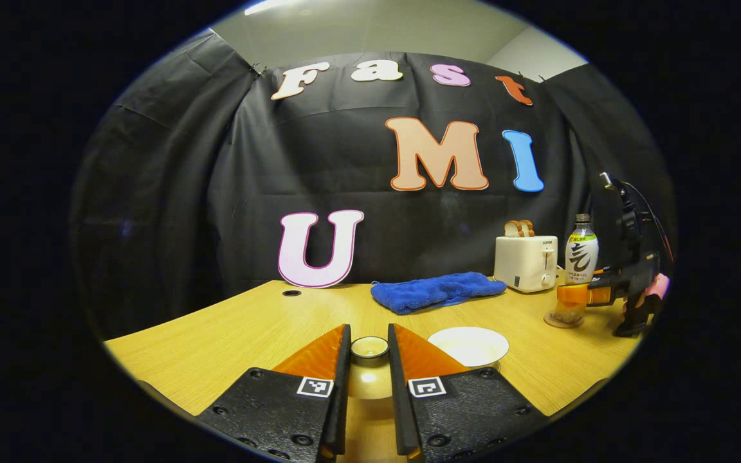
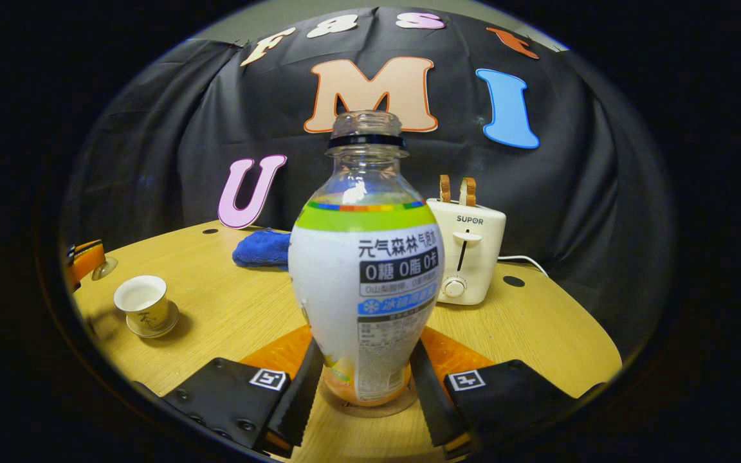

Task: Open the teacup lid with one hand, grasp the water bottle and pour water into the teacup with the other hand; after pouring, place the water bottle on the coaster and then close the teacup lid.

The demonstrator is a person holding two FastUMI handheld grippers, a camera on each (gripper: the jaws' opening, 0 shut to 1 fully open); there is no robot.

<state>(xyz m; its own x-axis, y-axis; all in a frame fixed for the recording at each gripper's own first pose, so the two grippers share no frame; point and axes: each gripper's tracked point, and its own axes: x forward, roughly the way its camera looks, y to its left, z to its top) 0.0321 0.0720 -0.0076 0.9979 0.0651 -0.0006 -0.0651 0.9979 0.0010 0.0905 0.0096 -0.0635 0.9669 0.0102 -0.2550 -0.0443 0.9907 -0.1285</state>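
Wooden table point(image 1: 229, 334), black cloth wall point(image 1: 184, 193)

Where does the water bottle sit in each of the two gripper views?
Left gripper view: water bottle stands far right on the table, beside the toaster.
Right gripper view: water bottle is at centre, up close, between this gripper's own fingers.
Shared landmark: the toaster, just right of the bottle here, just left of it in the left gripper view.

The left gripper point(image 1: 369, 360) holds the teacup lid point(image 1: 369, 348) by its knob above the table point(image 1: 229, 334); the teacup point(image 1: 468, 345) stands just beside.
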